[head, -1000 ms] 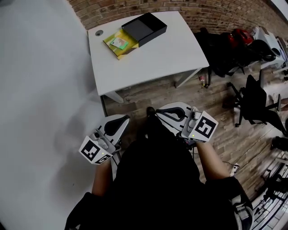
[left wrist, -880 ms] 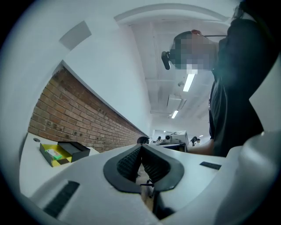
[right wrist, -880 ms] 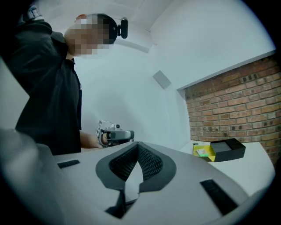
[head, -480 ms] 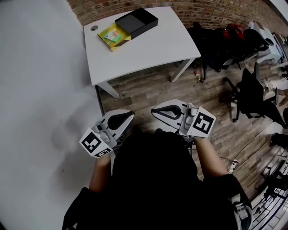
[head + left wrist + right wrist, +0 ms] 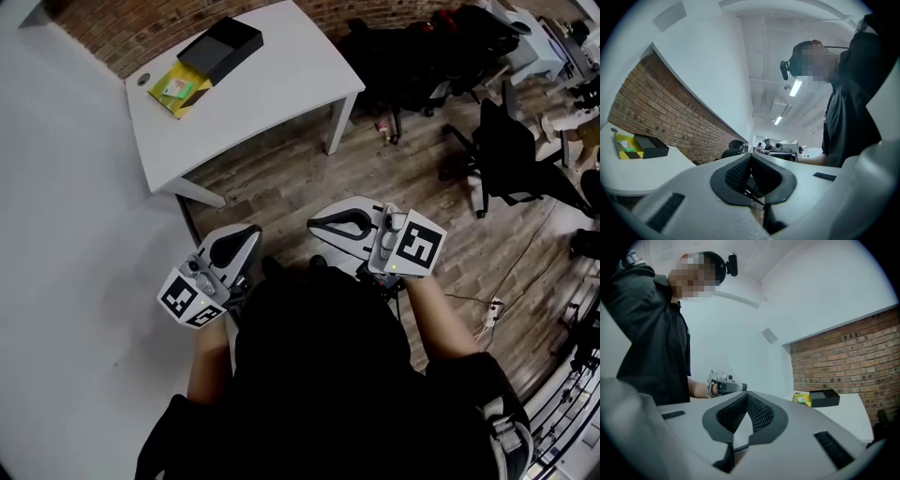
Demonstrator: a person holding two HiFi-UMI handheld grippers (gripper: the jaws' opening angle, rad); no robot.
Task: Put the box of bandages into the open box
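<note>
On a white table (image 5: 253, 94) at the upper left of the head view stands a black box (image 5: 221, 49). Beside it is a yellow open box (image 5: 178, 89), and a small green-and-white box of bandages (image 5: 173, 88) lies within its outline. Both grippers hover over the wooden floor close to my body, well short of the table. My left gripper (image 5: 251, 232) (image 5: 750, 155) is shut and holds nothing. My right gripper (image 5: 314, 223) (image 5: 747, 394) is also shut and holds nothing. The right gripper view shows the yellow box (image 5: 802, 398) and the black box (image 5: 826, 397) far off.
Black office chairs (image 5: 511, 155) and bags stand at the right. A brick wall (image 5: 122, 33) runs behind the table. A white wall (image 5: 66, 244) rises at the left. Cables (image 5: 489, 307) lie on the wooden floor (image 5: 281, 178) between me and the table.
The table with its boxes has slid to the upper left of the head view and looks smaller. Both grippers stay shut in front of my body.
</note>
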